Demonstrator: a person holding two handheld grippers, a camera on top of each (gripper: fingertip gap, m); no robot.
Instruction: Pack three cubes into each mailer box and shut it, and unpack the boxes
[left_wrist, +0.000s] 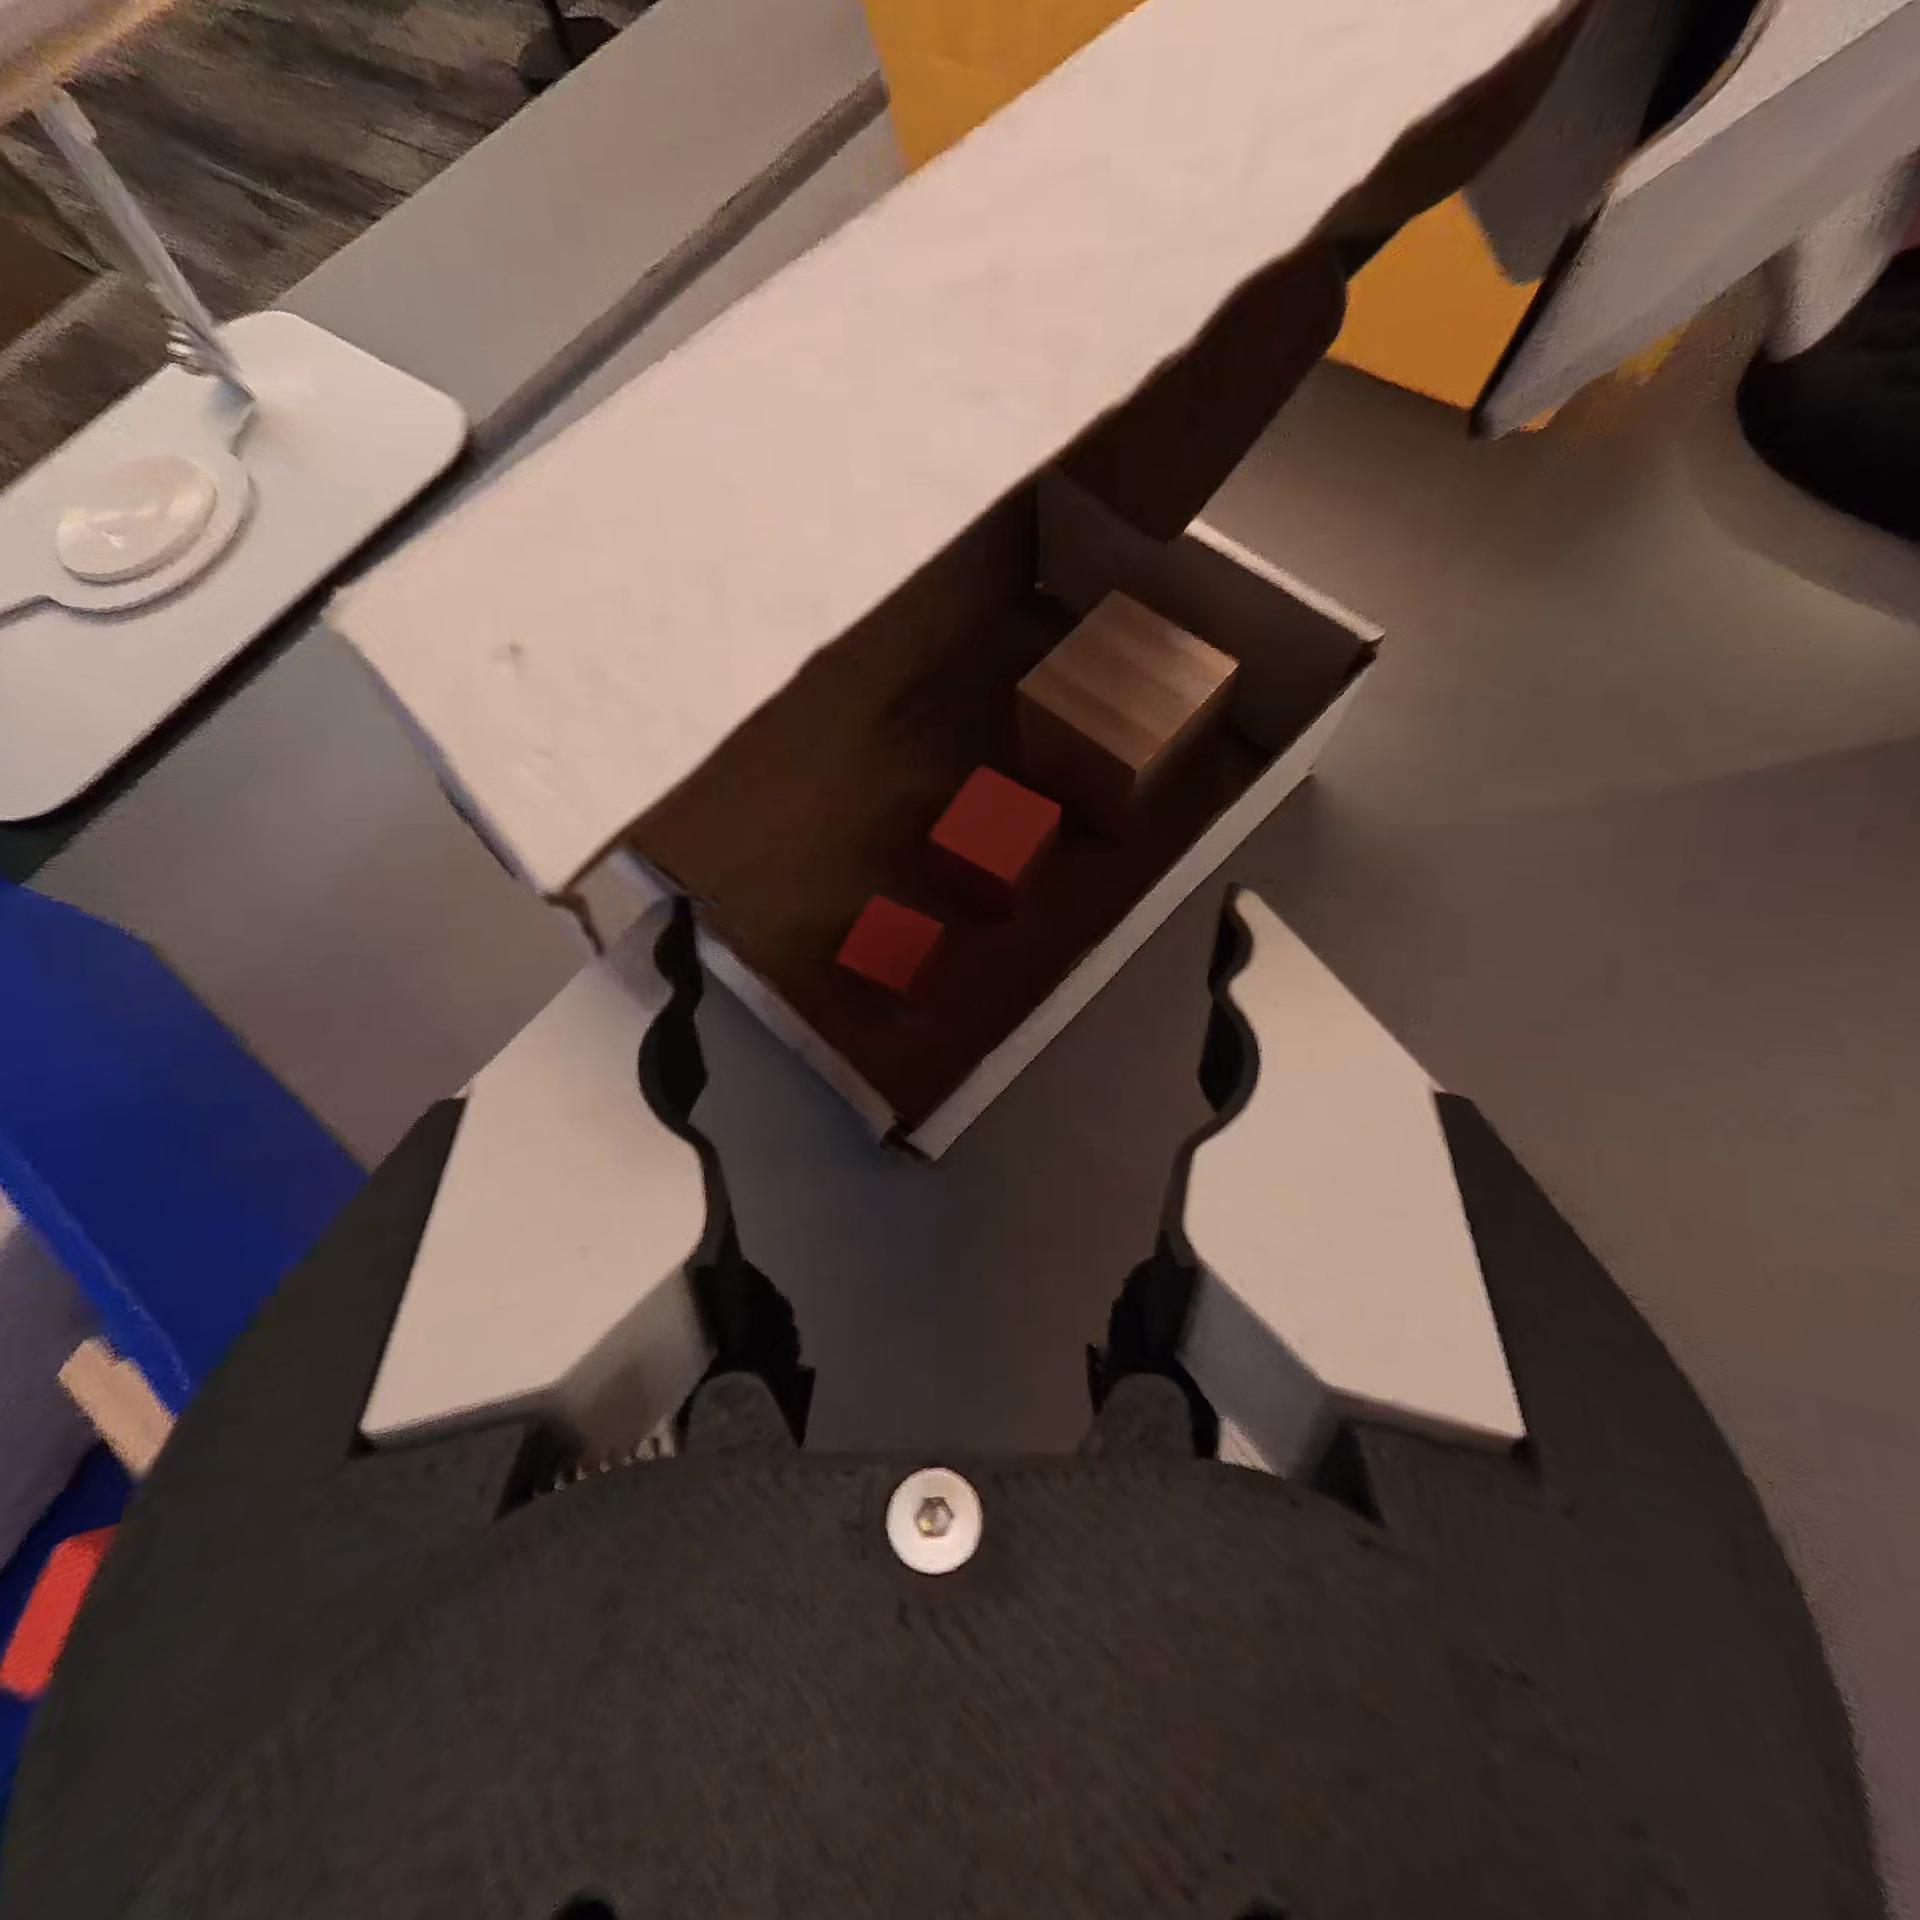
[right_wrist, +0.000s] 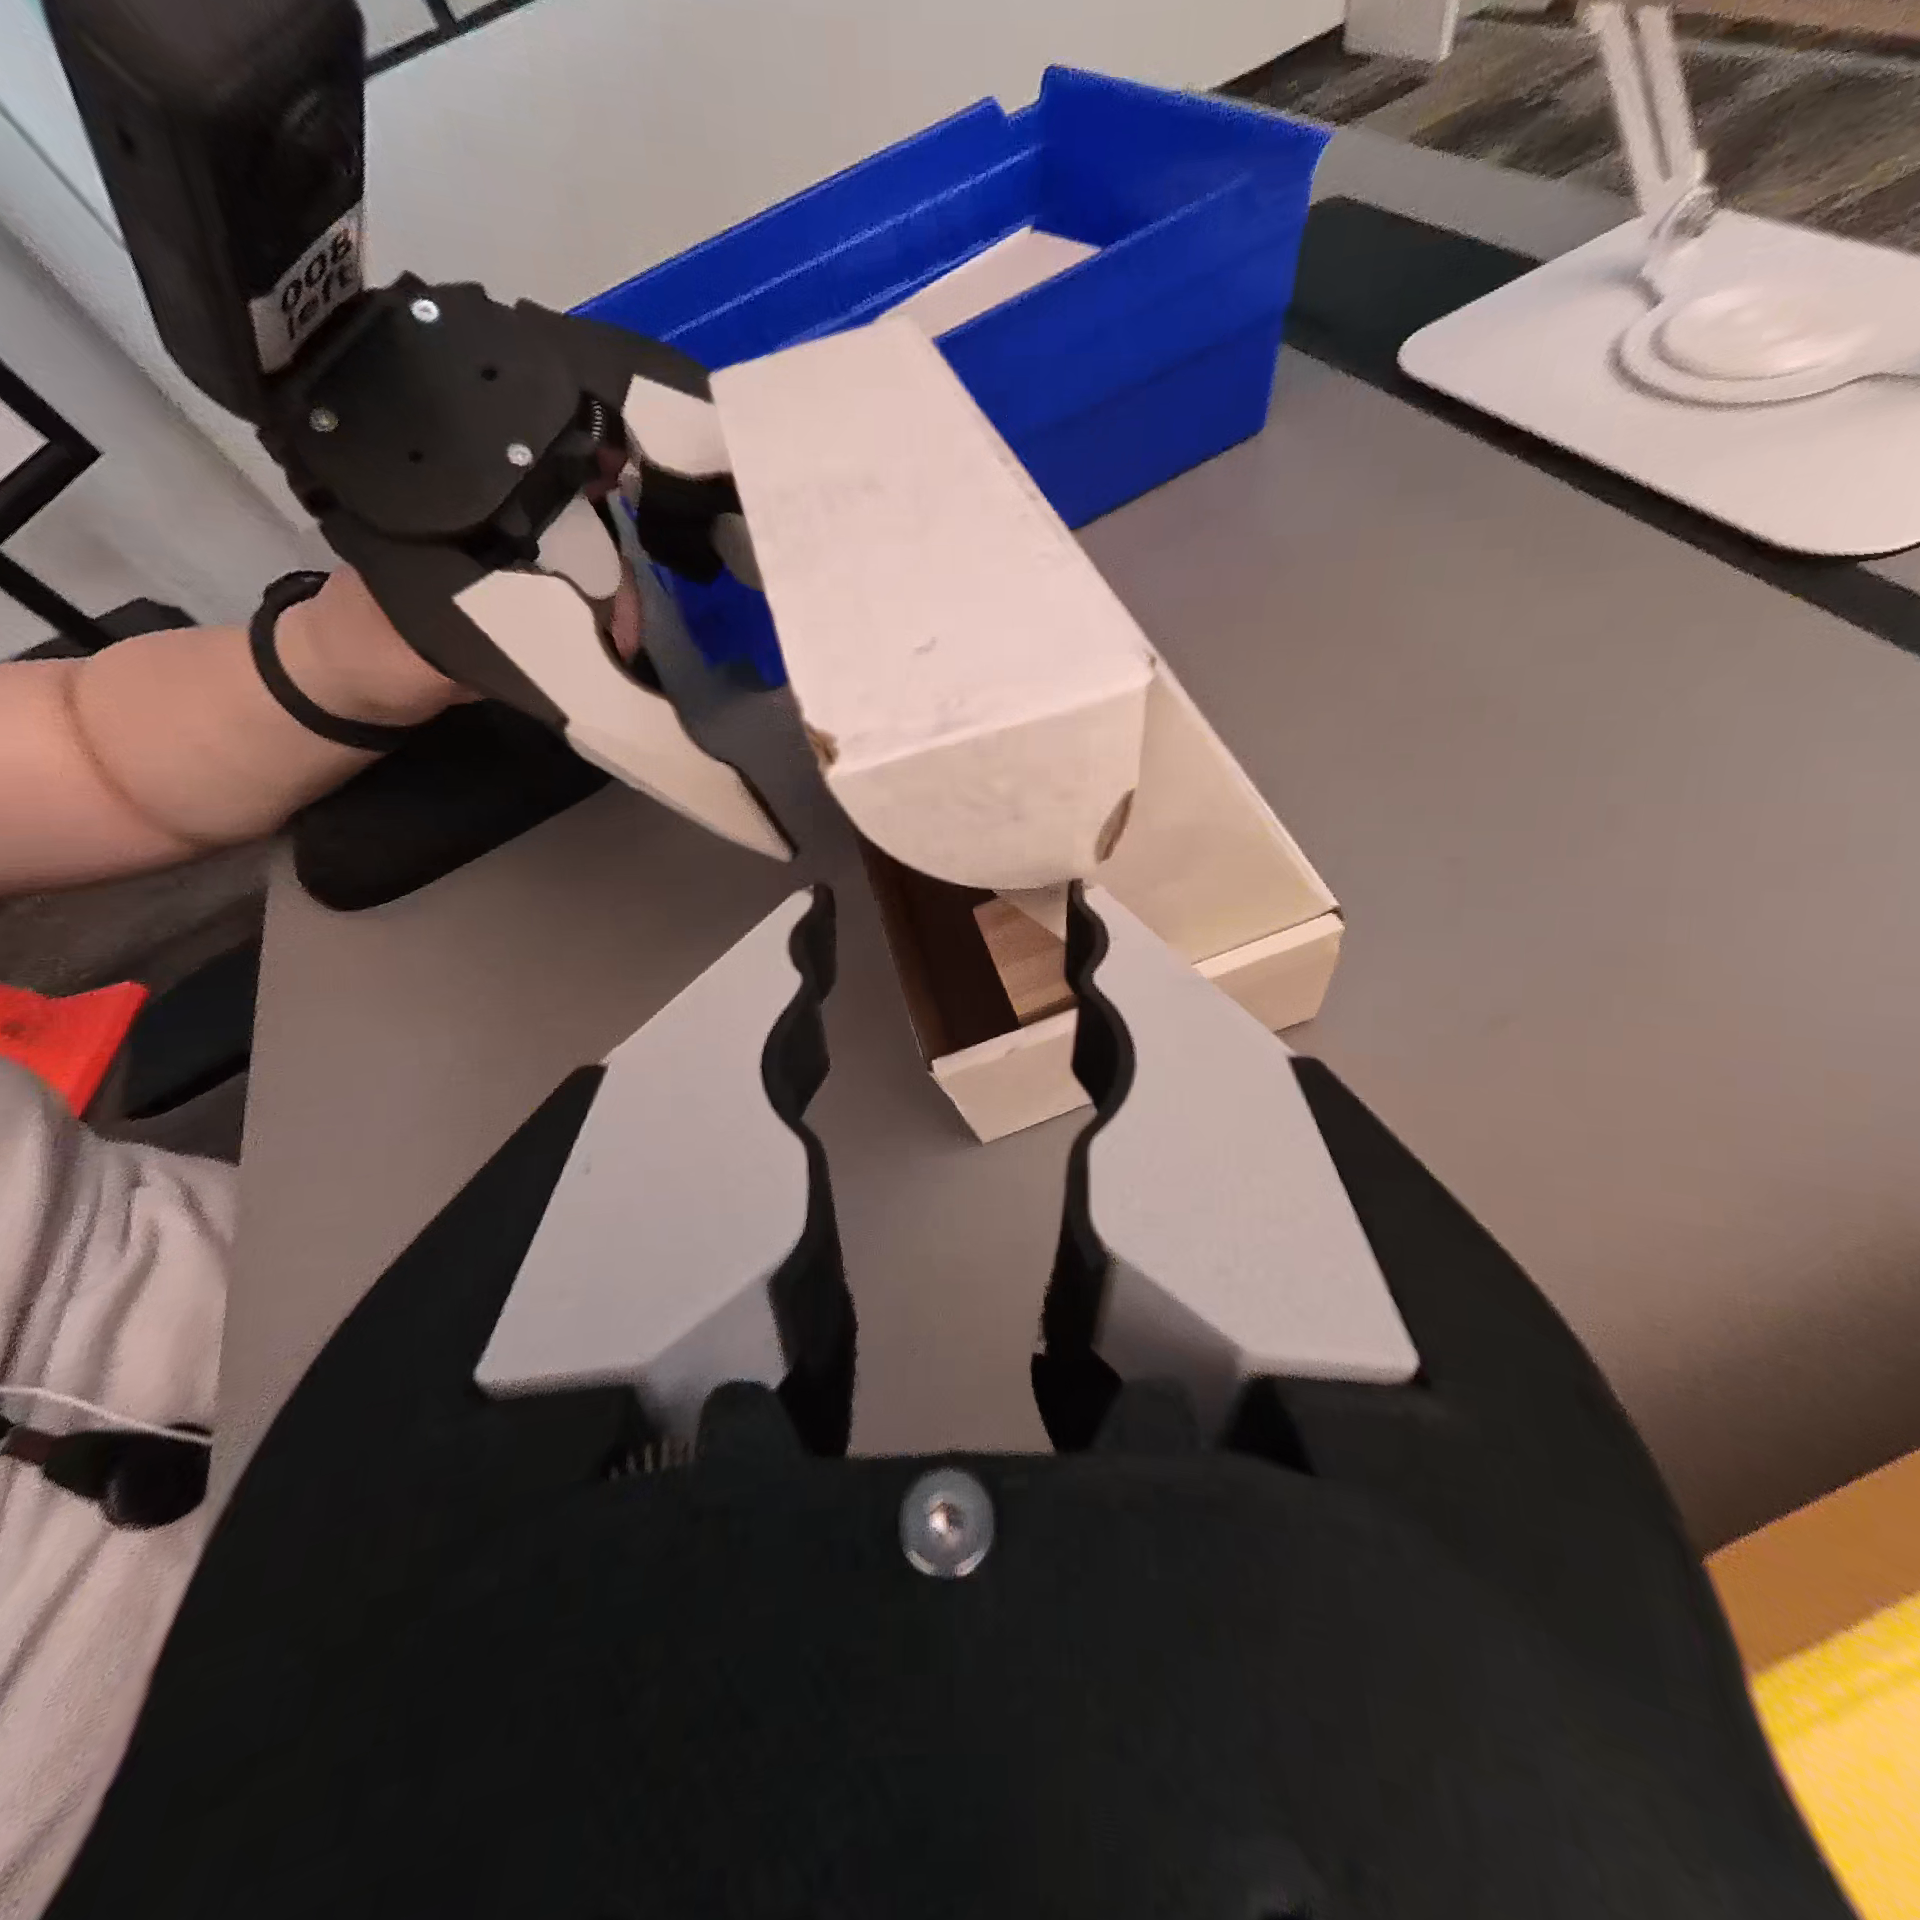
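Your left gripper (left_wrist: 956, 935) gapes empty just before the box (left_wrist: 1039, 1049), three cubes inside. Its raised lid (right_wrist: 914, 582) slants away; your right gripper (right_wrist: 945, 914), half-spread, sits under its near flap.

The left gripper (left_wrist: 956, 925) is held with its jaws spread wide and nothing gripped between them; its fingertips (left_wrist: 1262, 935) are kept low and angled downward. In the right wrist view it (right_wrist: 717, 644) is seen tilted steeply, its handle raised, and a bare forearm (right_wrist: 156, 748) with a dark band at the wrist is seen behind it. The right gripper (right_wrist: 951, 914) is held with a narrower gap between its jaws, nothing clamped.
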